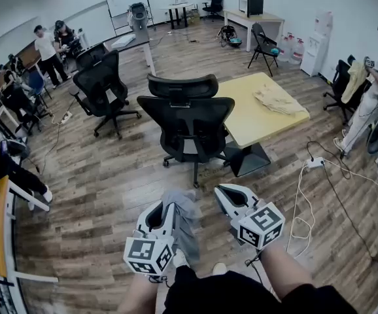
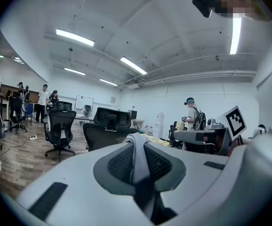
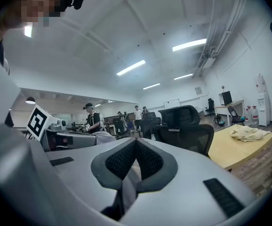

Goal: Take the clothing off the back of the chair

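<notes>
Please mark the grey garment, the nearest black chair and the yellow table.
grey garment (image 1: 186,218): head view, middle of the hanging fold.
black chair (image 1: 190,124): head view, centre of the backrest.
yellow table (image 1: 244,113): head view, bare part of the top.

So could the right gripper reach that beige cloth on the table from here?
Probably not without stepping forward: the right gripper is far short of the beige cloth, across the table.

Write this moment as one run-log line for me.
left hand-held gripper: shut on grey clothing | right hand-held gripper: shut, empty | black chair: back bare | stage: clothing off chair
</notes>
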### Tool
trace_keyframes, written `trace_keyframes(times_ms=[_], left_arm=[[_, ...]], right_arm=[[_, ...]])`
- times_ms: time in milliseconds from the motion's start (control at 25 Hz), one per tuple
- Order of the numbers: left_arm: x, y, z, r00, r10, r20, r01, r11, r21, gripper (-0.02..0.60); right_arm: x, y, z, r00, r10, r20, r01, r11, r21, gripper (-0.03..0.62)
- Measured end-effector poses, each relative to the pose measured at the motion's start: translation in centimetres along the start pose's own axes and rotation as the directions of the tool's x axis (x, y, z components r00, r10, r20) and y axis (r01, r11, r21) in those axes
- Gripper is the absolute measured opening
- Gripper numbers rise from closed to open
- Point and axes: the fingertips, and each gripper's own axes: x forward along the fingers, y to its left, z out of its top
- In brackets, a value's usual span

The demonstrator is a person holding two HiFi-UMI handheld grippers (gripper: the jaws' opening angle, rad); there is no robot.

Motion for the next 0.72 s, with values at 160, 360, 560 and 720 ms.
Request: trace_keyframes(times_ms=[160,360,560,720], left_arm=[[0.5,-0.9,-0.2,1.000,-0.004,0.000,0.004,1.000,-0.006,0.058],[1.1,-1.9,-0.4,1.000,-0.011,0.001,0.011,1.000,-0.005,0.058],[1.8,-2.9,-0.4,1.000,-0.019,0.000,0.019,1.000,-0.001,0.058],[2.0,-3.4,-0.3,1.000,-0.028,-0.001,0.028,1.000,0.003,0.058]], right_arm=[[-0.8,-0.6,-0.1,1.000,-0.010,0.000,0.010,1.000,0.000,0.012],[-1.5,-1.3,-0.5,1.000,-0.009,-0.002,0.009,1.000,-0.001,0.012],[-2.3,-2.0,-0.5,1.000,-0.018,-0.006,0.018,1.000,-0.001,0.012],[-2.6,-2.2,-0.5,1.000,-0.019,-0.009,0.019,1.000,-0.007,0.012]])
